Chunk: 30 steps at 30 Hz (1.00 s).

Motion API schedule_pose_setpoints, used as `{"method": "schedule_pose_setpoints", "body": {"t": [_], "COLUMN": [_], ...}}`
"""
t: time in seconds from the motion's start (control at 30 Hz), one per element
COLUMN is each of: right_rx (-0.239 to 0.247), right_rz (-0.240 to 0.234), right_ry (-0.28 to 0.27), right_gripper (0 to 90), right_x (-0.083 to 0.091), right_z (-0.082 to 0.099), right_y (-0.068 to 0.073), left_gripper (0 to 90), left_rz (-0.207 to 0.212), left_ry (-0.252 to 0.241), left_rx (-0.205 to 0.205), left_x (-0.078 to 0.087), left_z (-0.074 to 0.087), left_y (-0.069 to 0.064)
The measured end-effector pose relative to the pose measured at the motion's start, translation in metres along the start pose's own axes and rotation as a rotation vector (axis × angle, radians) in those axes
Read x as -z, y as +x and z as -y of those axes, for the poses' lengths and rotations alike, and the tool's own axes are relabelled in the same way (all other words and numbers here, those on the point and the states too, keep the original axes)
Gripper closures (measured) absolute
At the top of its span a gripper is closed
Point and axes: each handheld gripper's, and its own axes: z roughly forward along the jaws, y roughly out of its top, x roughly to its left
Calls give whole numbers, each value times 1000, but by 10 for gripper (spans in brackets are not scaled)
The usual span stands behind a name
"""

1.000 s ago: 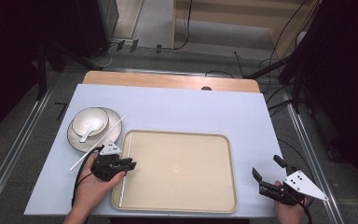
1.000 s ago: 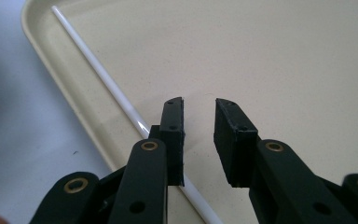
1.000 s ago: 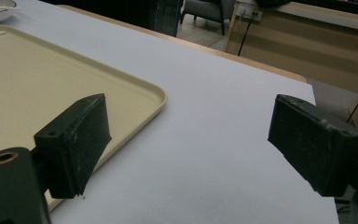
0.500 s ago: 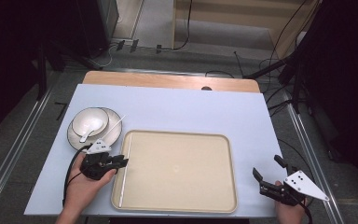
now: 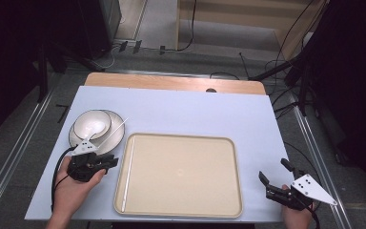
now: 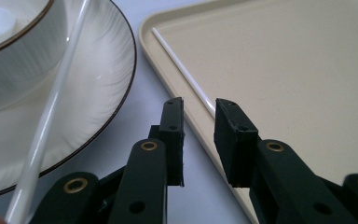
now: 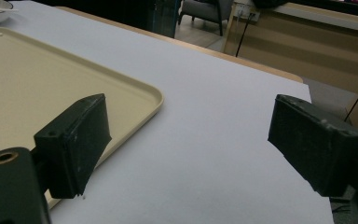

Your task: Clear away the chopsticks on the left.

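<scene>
On the tray point(image 5: 181, 176) — one white stick point(image 5: 128, 174); bowl point(image 5: 92, 123) on plate point(image 5: 106, 140).

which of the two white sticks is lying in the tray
The stick along the tray's left edge, lying flat inside the tray. The other stick leans across the bowl and plate, outside it.

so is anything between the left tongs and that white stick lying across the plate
nothing visible does. the white stick lies over the plate rim, just beside the left tongs, which are open and empty, with no other thing in the gap between them
</scene>
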Motion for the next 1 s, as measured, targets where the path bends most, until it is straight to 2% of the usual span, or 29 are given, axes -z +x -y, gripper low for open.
{"method": "schedule_pose_setpoints", "body": {"t": [0.6,1.0], "right_rx": [5,4], "right_rz": [3,1], "right_ry": [-2,0], "right_gripper": [130,130], "right_x": [1,0], "right_z": [0,0], "right_y": [0,0], "left_gripper": [727,726], "left_rz": [-64,-87], "left_ry": [-21,-35], "left_rx": [33,56], "left_x": [16,23], "left_z": [3,5], "left_y": [19,28]}}
